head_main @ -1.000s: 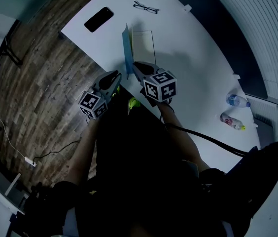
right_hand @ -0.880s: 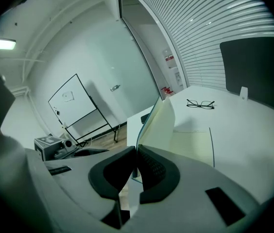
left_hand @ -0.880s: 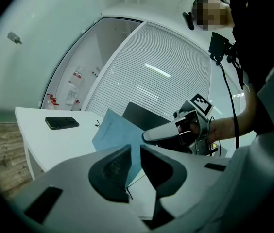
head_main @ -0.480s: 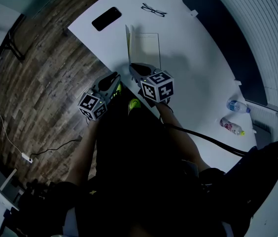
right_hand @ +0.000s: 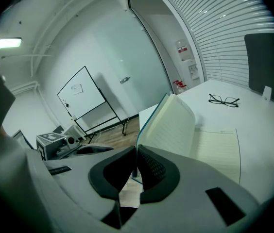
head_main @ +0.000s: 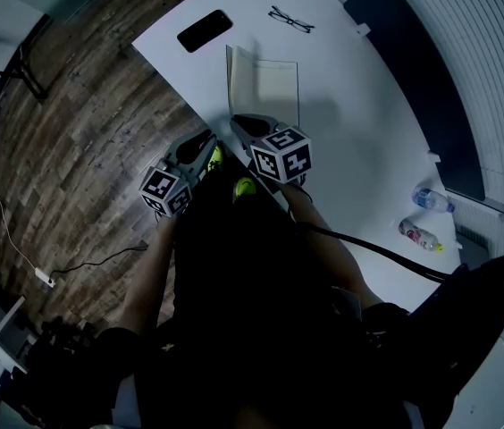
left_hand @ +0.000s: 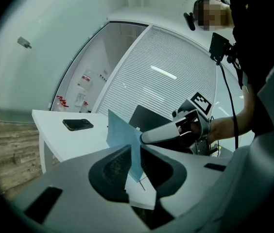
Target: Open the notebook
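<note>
The notebook (head_main: 274, 83) lies partly open on the white table (head_main: 359, 141), in the upper middle of the head view, close to the table's near edge. Its blue cover (left_hand: 122, 130) stands nearly upright along the left side of the book. Its cream inner side faces the lined page (right_hand: 219, 152), which lies flat to its right.

The right gripper (head_main: 238, 121) sits just below the notebook in the head view. Its 2 jaws are pressed together on the lower edge of the cover, and in the right gripper view the teal edge runs straight down into the narrow slit between the pads (right_hand: 149, 166).

The left gripper (head_main: 211, 143) is just left of the right one, over the table's edge. Its jaws stand a little apart, and the cover shows in the gap beyond them. I cannot tell whether it reaches in between the pads.

A dark phone (head_main: 205, 30) lies on the table at the upper left of the notebook. A pair of glasses (head_main: 290, 19) lies above it, near the top of the frame. 2 plastic bottles (head_main: 431, 199) (head_main: 420, 233) lie on the table well apart from the notebook, at the right of the frame. A wooden floor (head_main: 82, 150) fills the left side of the head view. In the right gripper view a whiteboard (right_hand: 81, 98) on a stand is at centre left.
</note>
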`<state>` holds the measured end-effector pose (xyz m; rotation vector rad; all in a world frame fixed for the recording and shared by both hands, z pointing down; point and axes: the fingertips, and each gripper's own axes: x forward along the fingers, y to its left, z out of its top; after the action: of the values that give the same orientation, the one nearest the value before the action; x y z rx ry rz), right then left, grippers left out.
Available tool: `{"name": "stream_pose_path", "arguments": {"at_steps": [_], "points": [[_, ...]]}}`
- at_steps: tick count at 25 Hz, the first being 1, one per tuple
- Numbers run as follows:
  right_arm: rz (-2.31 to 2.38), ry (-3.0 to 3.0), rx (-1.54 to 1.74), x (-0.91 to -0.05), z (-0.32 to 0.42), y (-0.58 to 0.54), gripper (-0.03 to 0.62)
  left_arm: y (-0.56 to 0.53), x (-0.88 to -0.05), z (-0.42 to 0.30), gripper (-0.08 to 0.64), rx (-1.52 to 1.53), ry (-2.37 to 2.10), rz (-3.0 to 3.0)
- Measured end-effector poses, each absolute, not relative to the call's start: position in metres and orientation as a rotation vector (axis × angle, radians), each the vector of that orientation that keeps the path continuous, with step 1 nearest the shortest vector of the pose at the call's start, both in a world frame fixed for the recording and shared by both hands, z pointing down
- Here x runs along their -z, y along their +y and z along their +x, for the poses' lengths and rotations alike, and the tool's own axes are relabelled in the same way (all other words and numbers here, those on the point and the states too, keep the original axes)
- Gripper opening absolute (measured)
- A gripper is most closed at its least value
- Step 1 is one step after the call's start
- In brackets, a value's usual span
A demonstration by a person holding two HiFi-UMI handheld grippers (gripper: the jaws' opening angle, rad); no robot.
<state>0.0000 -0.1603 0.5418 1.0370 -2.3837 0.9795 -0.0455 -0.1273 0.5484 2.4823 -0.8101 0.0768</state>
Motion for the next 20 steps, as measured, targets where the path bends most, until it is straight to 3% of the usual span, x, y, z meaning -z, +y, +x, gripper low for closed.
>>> {"name": "stream_pose_path", "arguments": {"at_steps": [20], "points": [[0.870,-2.358,-1.029,-0.576,-0.050,-0.164,0.035,-0.142,-0.565,-0.083,0.057,-0.063,-0.897,2.404]]}}
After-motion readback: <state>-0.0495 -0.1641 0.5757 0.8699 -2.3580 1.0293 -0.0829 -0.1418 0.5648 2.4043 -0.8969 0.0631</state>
